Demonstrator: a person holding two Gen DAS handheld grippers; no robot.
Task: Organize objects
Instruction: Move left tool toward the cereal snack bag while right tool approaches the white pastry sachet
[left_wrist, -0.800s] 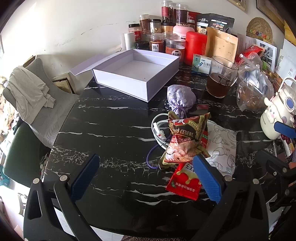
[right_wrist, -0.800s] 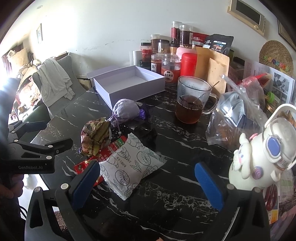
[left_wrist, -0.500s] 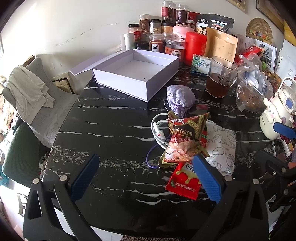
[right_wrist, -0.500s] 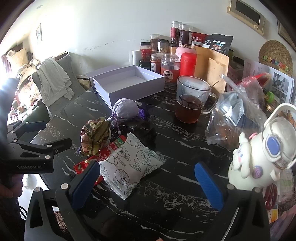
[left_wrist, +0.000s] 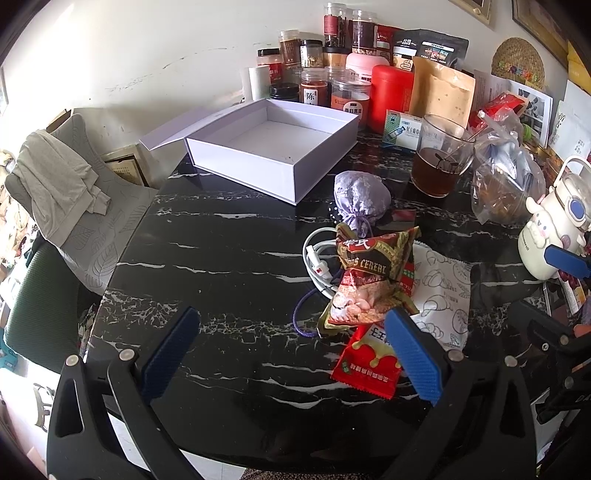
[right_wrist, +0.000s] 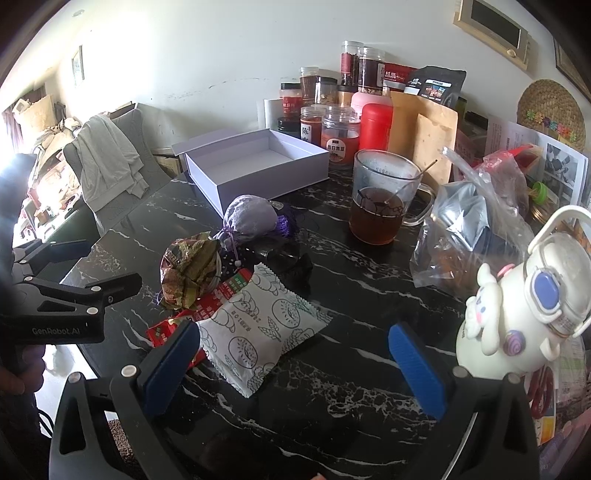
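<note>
An open white box (left_wrist: 273, 147) stands at the back of the black marble table (left_wrist: 221, 258); it also shows in the right wrist view (right_wrist: 258, 166). In front lies a pile: a lavender pouch (left_wrist: 360, 201), a white cable (left_wrist: 314, 254), a cereal snack bag (left_wrist: 369, 280), a red packet (left_wrist: 365, 365) and a white printed packet (left_wrist: 443, 295). The right wrist view shows the pouch (right_wrist: 251, 218), the white packet (right_wrist: 258, 332) and the crumpled snack bag (right_wrist: 188, 269). My left gripper (left_wrist: 291, 354) is open and empty, near the red packet. My right gripper (right_wrist: 295, 365) is open and empty, over the white packet.
Jars, a red canister (left_wrist: 391, 96) and paper bags line the back wall. A glass mug of tea (left_wrist: 439, 162), a clear plastic bag (left_wrist: 506, 184) and a white cartoon bottle (left_wrist: 554, 229) stand at the right. A chair with a grey cloth (left_wrist: 55, 184) is at the left.
</note>
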